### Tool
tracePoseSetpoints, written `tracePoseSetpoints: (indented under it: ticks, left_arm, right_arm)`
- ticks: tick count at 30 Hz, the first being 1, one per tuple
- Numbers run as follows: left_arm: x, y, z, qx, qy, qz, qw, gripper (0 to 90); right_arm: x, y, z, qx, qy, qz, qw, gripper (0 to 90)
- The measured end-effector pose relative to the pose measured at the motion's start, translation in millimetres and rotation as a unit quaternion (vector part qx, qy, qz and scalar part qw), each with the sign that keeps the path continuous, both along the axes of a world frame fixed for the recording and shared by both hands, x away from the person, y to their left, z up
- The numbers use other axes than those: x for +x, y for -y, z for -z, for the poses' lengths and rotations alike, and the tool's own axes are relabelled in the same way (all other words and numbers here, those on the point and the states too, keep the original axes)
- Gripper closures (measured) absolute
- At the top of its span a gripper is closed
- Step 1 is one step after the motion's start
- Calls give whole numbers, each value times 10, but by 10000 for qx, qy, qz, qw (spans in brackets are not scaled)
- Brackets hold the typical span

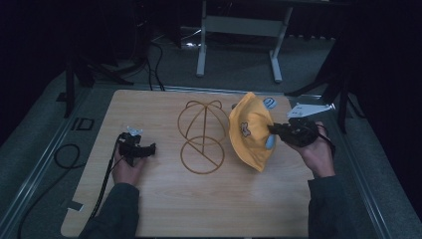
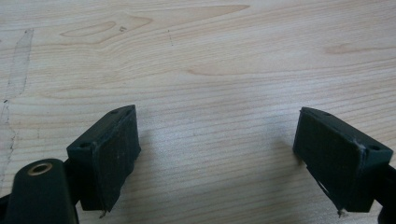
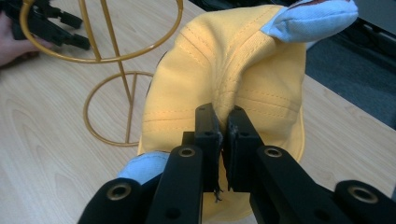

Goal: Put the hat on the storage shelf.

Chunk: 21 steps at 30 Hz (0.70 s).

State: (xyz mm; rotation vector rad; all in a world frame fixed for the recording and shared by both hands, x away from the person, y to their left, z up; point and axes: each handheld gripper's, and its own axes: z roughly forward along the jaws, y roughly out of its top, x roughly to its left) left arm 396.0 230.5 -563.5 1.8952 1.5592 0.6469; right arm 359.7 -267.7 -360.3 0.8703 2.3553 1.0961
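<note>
A yellow child's hat (image 1: pixel 250 130) with pale blue ears and a small bear patch hangs above the table right of centre. My right gripper (image 1: pixel 272 130) is shut on a fold of its crown; in the right gripper view the two jaws pinch the yellow cloth (image 3: pixel 233 70) at my right gripper (image 3: pixel 224 122). Just left of the hat stands a gold wire hat stand (image 1: pixel 201 134) with a round base and two small ear loops. My left gripper (image 1: pixel 149 148) rests low on the table at the left, open, with bare wood between its pads (image 2: pixel 114 149).
The wooden table (image 1: pixel 164 209) has dark metal rails along both sides and black cables trailing off its left edge. A grey desk frame (image 1: pixel 239 30) stands on the floor beyond the far edge. In the right gripper view the left hand and gripper (image 3: pixel 46 25) show behind the stand (image 3: pixel 112 60).
</note>
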Motion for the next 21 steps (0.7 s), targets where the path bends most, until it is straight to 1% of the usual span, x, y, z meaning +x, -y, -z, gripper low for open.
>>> tracePoseSetpoints:
  ticks: [4, 7, 12, 21]
  left_arm:
    - [0, 0, 0, 0, -1, 0, 10000, 146]
    - [0, 1, 1, -8, 5, -6, 10000, 146]
    - [1, 2, 1, -9, 8, -9, 10000, 146]
    - [1, 1, 1, -4, 11, -5, 10000, 146]
  right_arm:
    - [12, 50, -23, 32, 57, -67, 10000, 855]
    - [23, 84, -45, 34, 129, -211, 9997, 855]
    - [35, 110, -77, 7, 159, -340, 9993, 855]
    - [67, 126, -149, -7, 203, -491, 9986, 855]
